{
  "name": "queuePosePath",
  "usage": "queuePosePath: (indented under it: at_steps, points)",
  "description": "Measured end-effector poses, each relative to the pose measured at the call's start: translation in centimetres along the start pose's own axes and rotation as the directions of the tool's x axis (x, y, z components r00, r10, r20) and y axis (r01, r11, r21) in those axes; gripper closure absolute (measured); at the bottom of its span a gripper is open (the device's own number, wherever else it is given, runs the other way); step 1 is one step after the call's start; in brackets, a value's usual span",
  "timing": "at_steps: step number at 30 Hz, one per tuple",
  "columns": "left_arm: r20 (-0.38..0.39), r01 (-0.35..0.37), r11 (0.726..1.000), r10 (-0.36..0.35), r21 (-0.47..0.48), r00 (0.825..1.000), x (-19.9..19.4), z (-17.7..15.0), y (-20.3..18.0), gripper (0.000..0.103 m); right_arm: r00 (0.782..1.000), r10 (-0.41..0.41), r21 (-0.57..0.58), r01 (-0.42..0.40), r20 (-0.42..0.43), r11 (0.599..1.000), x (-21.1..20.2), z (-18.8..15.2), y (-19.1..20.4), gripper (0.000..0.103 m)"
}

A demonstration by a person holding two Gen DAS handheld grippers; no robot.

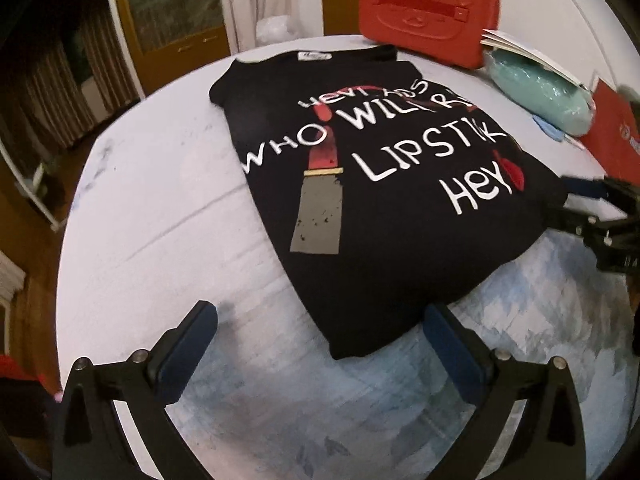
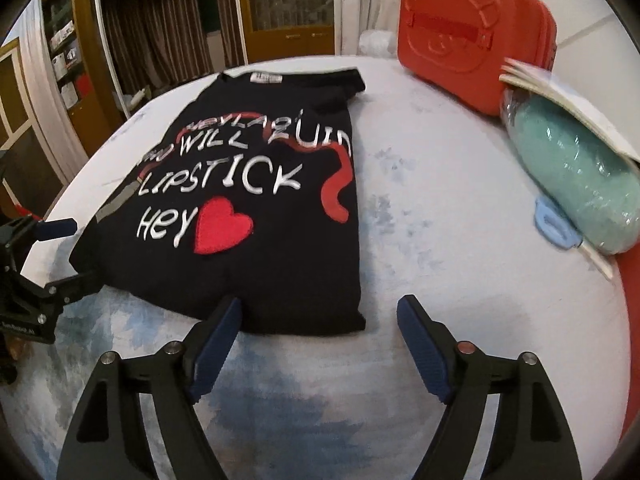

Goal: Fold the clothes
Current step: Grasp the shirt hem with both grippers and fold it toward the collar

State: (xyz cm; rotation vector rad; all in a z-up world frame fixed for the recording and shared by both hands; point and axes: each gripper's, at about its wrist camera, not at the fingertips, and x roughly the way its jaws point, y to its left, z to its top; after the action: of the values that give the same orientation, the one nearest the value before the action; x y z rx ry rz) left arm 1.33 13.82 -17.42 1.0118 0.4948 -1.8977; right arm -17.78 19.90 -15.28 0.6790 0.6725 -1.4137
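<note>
One pale bedsheet (image 2: 420, 184) carries everything. One black T-shirt (image 2: 256, 240), partly folded with its sides tucked in, lies flat on it, print upward; its long axis runs away from both cameras, collar label at the far end, hem nearest the grippers. One red bear-faced case (image 2: 472, 44) stands beyond it, and one teal bundle in clear wrap (image 2: 580, 184) lies just beside the case.

Two grippers hover at the hem. The left gripper (image 1: 320, 332) gapes wide, gripping nothing, the shirt's near-left corner lying between its fingers. The right gripper (image 2: 318, 328) is equally wide and empty-handed, straddling the near-right corner.
</note>
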Motion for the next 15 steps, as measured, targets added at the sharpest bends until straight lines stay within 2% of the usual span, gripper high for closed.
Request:
queuePosePath:
  at_steps: [6, 9, 11, 12, 14, 15]
  points:
    - [0.001, 0.047, 0.998, -0.047, 0.031, 0.999, 0.0, -0.3, 0.2, 0.005, 1.0, 0.019, -0.015, -0.019, -0.019, 1.0, 0.5, 0.2, 0.0, 0.026]
    - [-0.009, 0.091, 0.995, -0.091, 0.031, 0.996, -0.1, -0.1, 0.1, 0.019, 1.0, 0.026, -0.027, -0.027, -0.014, 0.999, 0.5, 0.3, 0.3, 0.033]
    - [-0.002, 0.11, 0.993, -0.11, 0.05, 0.994, -0.2, 0.0, -0.2, 0.036, 0.999, 0.041, -0.028, -0.041, -0.013, 0.999, 0.6, 0.4, 0.6, 0.05]
    - [0.0, 0.125, 0.99, -0.125, 0.067, 0.992, -0.3, 0.1, -0.3, 0.041, 0.999, 0.045, -0.028, -0.045, -0.013, 0.999, 0.6, 0.5, 0.7, 0.05]
    - [-0.006, 0.151, 0.984, -0.151, 0.091, 0.989, -0.4, 0.4, -0.6, 0.073, 0.998, 0.049, -0.022, -0.05, -0.029, 0.999, 0.5, 0.7, 1.1, 0.066]
    - [-0.013, 0.159, 0.982, -0.158, 0.1, 0.987, -0.6, 0.7, -0.5, 0.076, 0.999, 0.042, -0.018, -0.042, -0.035, 0.999, 0.4, 0.9, 1.3, 0.078]
